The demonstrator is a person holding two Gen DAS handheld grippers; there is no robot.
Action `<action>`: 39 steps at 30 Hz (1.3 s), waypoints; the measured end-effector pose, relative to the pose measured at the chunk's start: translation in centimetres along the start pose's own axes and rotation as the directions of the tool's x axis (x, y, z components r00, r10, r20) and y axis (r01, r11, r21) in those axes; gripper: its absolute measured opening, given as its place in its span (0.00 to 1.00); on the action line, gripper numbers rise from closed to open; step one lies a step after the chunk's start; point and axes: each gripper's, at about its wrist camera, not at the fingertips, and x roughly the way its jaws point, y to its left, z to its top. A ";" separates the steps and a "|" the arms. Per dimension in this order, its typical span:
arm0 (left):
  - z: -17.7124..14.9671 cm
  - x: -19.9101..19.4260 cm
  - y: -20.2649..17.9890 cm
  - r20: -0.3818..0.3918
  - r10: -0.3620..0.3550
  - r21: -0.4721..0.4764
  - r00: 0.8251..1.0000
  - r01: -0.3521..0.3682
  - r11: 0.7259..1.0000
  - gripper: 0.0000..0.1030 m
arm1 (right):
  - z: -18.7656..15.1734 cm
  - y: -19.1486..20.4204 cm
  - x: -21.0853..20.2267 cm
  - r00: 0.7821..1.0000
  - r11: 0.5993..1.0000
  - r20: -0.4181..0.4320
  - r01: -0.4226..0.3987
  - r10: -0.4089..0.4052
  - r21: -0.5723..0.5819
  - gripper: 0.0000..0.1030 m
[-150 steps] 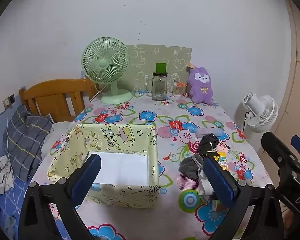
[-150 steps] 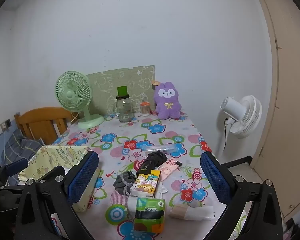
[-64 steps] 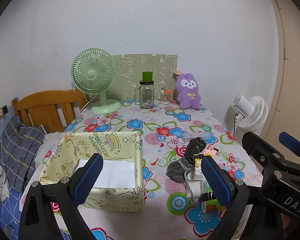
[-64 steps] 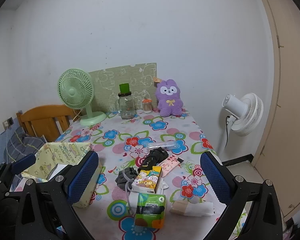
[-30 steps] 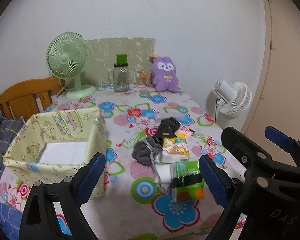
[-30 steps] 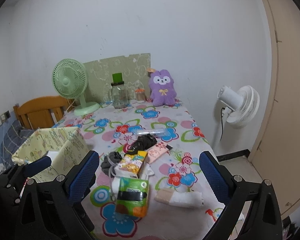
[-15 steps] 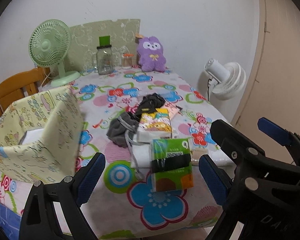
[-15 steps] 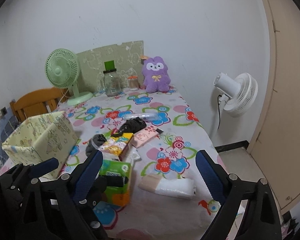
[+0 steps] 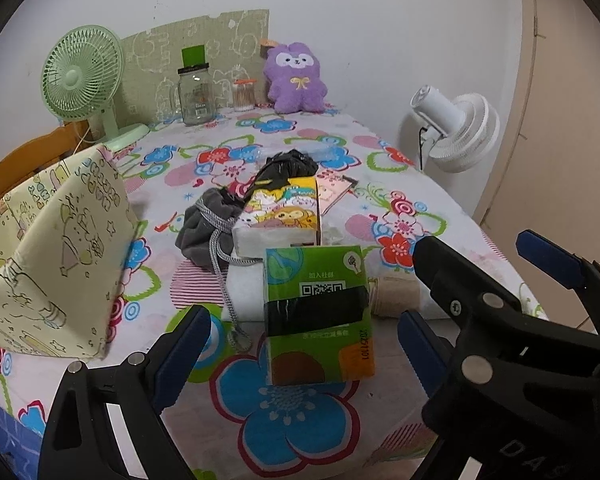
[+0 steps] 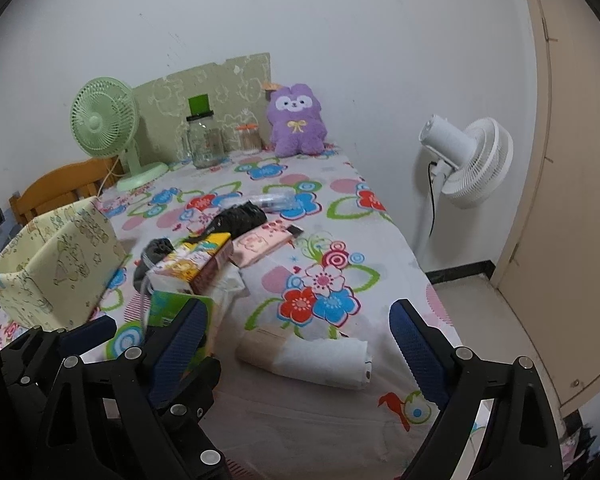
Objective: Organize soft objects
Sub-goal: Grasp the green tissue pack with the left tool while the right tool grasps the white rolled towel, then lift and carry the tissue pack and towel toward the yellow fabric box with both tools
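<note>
A green tissue pack [image 9: 319,312] lies on the floral tablecloth right in front of my open left gripper [image 9: 304,356], between its blue pads. Behind it sit a yellow cartoon tissue pack [image 9: 282,210], a grey drawstring pouch [image 9: 204,230], a black cloth [image 9: 288,166] and a pink pack [image 9: 334,190]. A white and beige rolled towel [image 10: 304,356] lies in front of my open right gripper [image 10: 296,344]. The yellow fabric box [image 9: 52,256] stands at the left. It also shows in the right wrist view [image 10: 56,276].
At the back of the table stand a green fan [image 9: 82,80], a glass jar [image 9: 196,92], a small jar [image 9: 244,94] and a purple plush [image 9: 296,78]. A white floor fan [image 10: 468,164] stands right of the table. A wooden chair [image 10: 64,186] is at the left.
Both grippers have moved rightward and closer to the table's near edge. The green tissue pack now sits between the left pads, the rolled towel before the right gripper. Both stay open.
</note>
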 end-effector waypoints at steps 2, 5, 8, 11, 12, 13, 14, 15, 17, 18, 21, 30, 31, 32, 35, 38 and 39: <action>-0.1 0.4 -0.2 -0.007 0.023 0.003 1.000 -0.023 1.000 0.93 | -0.2 -0.3 0.5 1.000 1.000 -0.014 -0.001 0.001 0.003 0.91; -0.3 0.9 -0.5 -0.014 0.048 0.017 0.999 -0.048 0.999 0.92 | -0.5 -0.6 1.5 0.999 1.000 -0.040 0.000 0.000 0.003 0.91; -0.3 1.5 -0.7 -0.033 0.061 0.019 0.998 -0.061 0.998 0.83 | -0.7 -0.8 2.3 0.998 1.000 -0.062 0.002 -0.001 0.008 0.91; -0.4 2.1 -0.4 -0.075 0.053 0.000 0.996 -0.054 0.999 0.74 | -0.8 -1.0 3.0 0.996 1.000 -0.084 0.002 -0.001 0.015 0.91; -0.5 2.3 -0.4 -0.081 0.055 -0.002 0.995 -0.055 0.998 0.72 | -0.9 -1.1 3.2 0.996 1.000 -0.090 0.001 0.000 0.016 0.91; -0.6 2.4 -0.4 -0.086 0.060 -0.002 0.994 -0.060 0.998 0.70 | -1.0 -1.1 3.5 0.995 1.000 -0.101 0.002 -0.001 0.013 0.91; -0.6 2.4 -0.5 -0.082 0.062 -0.001 0.995 -0.062 0.998 0.70 | -1.0 -1.0 3.7 0.994 1.000 -0.109 0.006 -0.005 0.009 0.91; -0.7 2.4 -0.5 -0.078 0.067 0.003 0.995 -0.067 0.998 0.70 | -1.1 -1.1 4.0 0.993 1.000 -0.119 0.007 -0.006 0.007 0.91; -0.7 2.4 -0.7 -0.070 0.074 0.013 0.995 -0.074 0.997 0.69 | -1.2 -1.1 4.5 0.990 1.000 -0.143 0.001 0.001 0.013 0.88; -0.8 2.3 -0.8 -0.063 0.079 0.023 0.995 -0.078 0.997 0.68 | -1.3 -1.0 4.7 0.988 1.000 -0.155 -0.003 0.006 0.016 0.82; -0.8 2.3 -1.2 -0.049 0.088 0.048 0.995 -0.086 0.995 0.65 | -1.7 -0.9 5.4 0.984 0.999 -0.179 -0.013 0.018 0.032 0.75; -0.7 2.4 -1.1 -0.057 0.057 0.047 0.997 -0.054 0.997 0.54 | -1.5 -0.8 5.4 0.984 0.999 -0.177 -0.011 0.017 0.033 0.49; -0.7 2.3 -1.0 -0.057 0.057 0.047 0.997 -0.054 0.997 0.53 | -1.4 -0.7 5.4 0.984 0.999 -0.178 -0.011 0.016 0.032 0.48; -0.7 2.3 -1.0 -0.059 0.056 0.046 0.997 -0.053 0.998 0.52 | -1.5 -0.8 5.4 0.984 0.999 -0.176 -0.009 0.015 0.033 0.48; -0.6 2.1 -0.7 -0.059 0.047 0.034 0.997 -0.045 0.998 0.51 | -1.3 -0.7 5.3 0.985 1.000 -0.171 -0.005 0.009 0.026 0.47; -0.5 1.6 -0.5 -0.047 0.044 0.025 0.998 -0.043 0.999 0.51 | -0.9 -0.3 5.0 0.988 1.000 -0.153 -0.003 0.005 0.014 0.47; -0.4 1.5 -0.4 -0.042 0.044 0.023 0.998 -0.043 0.999 0.51 | -0.8 -0.2 4.9 0.989 1.000 -0.150 -0.003 0.005 0.012 0.47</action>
